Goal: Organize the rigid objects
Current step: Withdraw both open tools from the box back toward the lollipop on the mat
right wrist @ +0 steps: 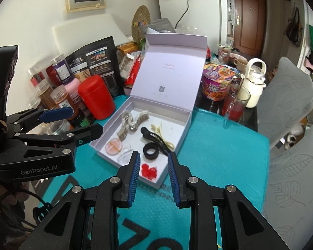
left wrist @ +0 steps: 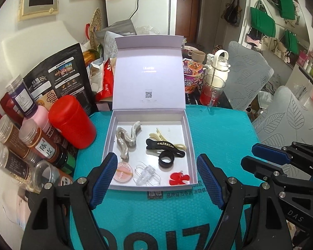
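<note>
Item: white box [left wrist: 188, 137], lid [left wrist: 149, 73] standing upright at the far side, set on a teal padded mat [left wrist: 219, 129] over the tabletop. Contents, all lying flat on the box floor: grey wavy hair claw [left wrist: 125, 141] at the left, its long axis running near to far; black clip [left wrist: 167, 148] at centre right, long axis lying crosswise, over a cream clip [left wrist: 159, 136]; black ring [left wrist: 166, 160] just nearer than the black clip; pink disc [left wrist: 123, 171], clear plastic piece [left wrist: 147, 174] and red piece [left wrist: 178, 179] in a row along the near wall. Left gripper [left wrist: 156, 179] — jaws spread wide, empty, poised above the near edge of the box, so that the whole near row lies ahead of and below them. Right gripper [right wrist: 153, 179] — jaws standing a narrow way apart, nothing between the pads, aimed at the near right corner; in its own view the red piece [right wrist: 149, 171] sits directly ahead in the gap line, the black ring [right wrist: 150, 151] just beyond. Judgement: everything visible is already in the box, so the sorting looks near done; the lid appears to be what is left. If any piece is to be shifted, the right gripper is the nearer to the red piece and ring — the left to the disc and claw.
</note>
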The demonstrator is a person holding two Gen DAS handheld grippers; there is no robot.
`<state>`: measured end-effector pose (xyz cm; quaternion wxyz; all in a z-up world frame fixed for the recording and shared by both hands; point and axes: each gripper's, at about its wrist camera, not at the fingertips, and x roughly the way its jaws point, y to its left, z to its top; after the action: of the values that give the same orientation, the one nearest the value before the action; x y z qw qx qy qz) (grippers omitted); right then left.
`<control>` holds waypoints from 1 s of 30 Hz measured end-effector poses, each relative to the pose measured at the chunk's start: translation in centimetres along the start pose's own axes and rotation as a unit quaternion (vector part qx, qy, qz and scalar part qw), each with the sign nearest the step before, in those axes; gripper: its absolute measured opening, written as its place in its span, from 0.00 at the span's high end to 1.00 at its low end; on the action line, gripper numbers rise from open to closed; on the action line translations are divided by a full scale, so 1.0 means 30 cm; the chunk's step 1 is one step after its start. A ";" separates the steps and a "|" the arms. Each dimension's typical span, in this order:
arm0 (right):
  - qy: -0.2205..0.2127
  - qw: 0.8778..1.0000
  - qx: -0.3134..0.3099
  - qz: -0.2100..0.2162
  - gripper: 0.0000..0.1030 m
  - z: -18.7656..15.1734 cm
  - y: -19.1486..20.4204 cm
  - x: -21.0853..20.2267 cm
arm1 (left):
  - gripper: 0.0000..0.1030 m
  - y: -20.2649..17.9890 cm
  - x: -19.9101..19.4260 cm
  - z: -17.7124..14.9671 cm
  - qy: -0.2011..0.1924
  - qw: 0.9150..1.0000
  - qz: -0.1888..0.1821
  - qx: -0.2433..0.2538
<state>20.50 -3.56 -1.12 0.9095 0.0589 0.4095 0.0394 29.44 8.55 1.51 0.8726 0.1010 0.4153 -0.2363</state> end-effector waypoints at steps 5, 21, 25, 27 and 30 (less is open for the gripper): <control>-0.007 1.000 0.000 0.004 0.74 -0.068 -0.040 -0.080 | 0.24 -0.089 -0.067 -0.045 -0.008 1.000 0.008 -0.002; -0.021 0.999 -0.024 0.014 0.65 -0.263 -0.225 -0.331 | 0.24 -0.410 -0.200 -0.217 -0.009 0.999 0.026 -0.036; -0.019 0.999 -0.024 0.013 0.63 -0.303 -0.276 -0.364 | 0.24 -0.472 -0.209 -0.240 -0.008 0.999 0.030 -0.040; -0.018 1.000 -0.021 0.014 0.54 -0.325 -0.309 -0.378 | 0.24 -0.504 -0.211 -0.250 -0.006 0.999 0.032 -0.040; -0.020 0.999 -0.016 0.022 0.48 -0.349 -0.346 -0.395 | 0.24 -0.549 -0.216 -0.267 -0.005 0.999 0.030 -0.041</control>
<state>5.06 -14.49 -0.70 0.9171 0.0541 0.3896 0.0642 12.31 -0.63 1.75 0.8849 0.0761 0.4169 -0.1932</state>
